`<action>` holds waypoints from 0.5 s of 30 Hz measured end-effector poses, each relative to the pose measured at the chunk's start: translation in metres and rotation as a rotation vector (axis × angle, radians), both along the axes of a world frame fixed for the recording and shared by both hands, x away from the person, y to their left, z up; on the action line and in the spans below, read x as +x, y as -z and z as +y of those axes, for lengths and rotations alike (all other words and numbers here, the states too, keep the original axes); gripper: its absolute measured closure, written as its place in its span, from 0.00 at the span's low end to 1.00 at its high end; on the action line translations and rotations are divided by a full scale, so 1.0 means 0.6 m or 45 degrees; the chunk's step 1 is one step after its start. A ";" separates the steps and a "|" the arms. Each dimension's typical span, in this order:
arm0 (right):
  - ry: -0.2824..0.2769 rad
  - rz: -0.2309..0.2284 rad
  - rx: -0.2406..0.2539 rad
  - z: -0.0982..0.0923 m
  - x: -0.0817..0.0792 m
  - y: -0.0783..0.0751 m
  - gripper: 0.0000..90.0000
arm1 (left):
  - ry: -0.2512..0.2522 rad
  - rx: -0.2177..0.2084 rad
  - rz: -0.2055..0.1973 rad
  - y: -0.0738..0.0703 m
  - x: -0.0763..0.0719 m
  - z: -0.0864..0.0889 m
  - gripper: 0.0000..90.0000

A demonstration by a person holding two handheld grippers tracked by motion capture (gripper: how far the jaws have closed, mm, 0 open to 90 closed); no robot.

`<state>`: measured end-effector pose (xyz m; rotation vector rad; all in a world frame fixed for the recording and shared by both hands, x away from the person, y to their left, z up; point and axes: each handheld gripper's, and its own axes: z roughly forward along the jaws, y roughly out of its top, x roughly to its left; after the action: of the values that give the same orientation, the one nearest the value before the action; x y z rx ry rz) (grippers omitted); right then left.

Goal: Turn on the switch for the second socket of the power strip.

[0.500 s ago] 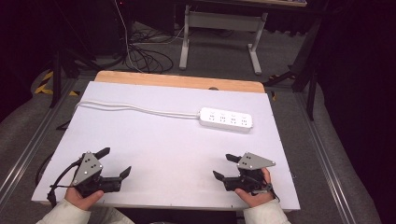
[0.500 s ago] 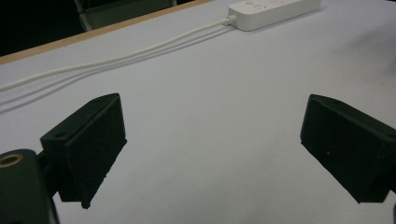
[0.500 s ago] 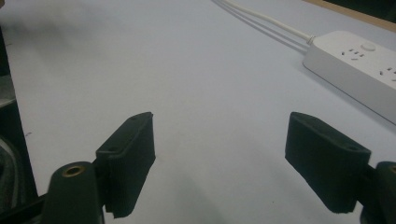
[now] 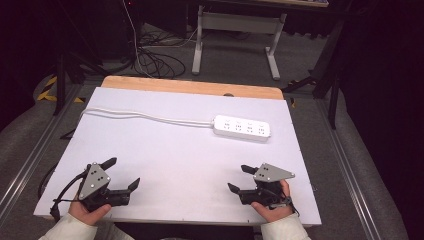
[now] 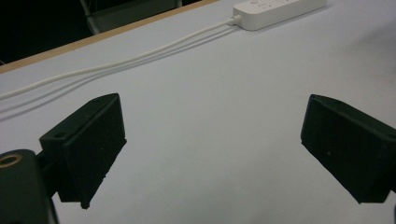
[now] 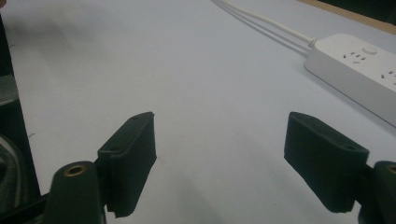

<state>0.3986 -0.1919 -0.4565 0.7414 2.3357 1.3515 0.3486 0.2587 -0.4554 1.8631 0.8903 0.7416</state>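
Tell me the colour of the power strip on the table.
White: the power strip and its cord both; the high view shows it best.

- A table (image 4: 165,150) with a pale white top and a wooden strip along its far edge.
- A white power strip (image 4: 242,127) lies flat on the right far part.
- Its white cord (image 4: 145,116) runs across the top toward the left edge.
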 end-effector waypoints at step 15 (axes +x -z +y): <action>-0.012 0.016 -0.007 0.004 0.002 -0.011 0.32 | -0.010 -0.007 0.011 -0.001 0.001 -0.002 0.08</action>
<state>0.4000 -0.1898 -0.4499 0.7403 2.3547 1.3475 0.3491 0.2578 -0.4550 1.8607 0.9048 0.7356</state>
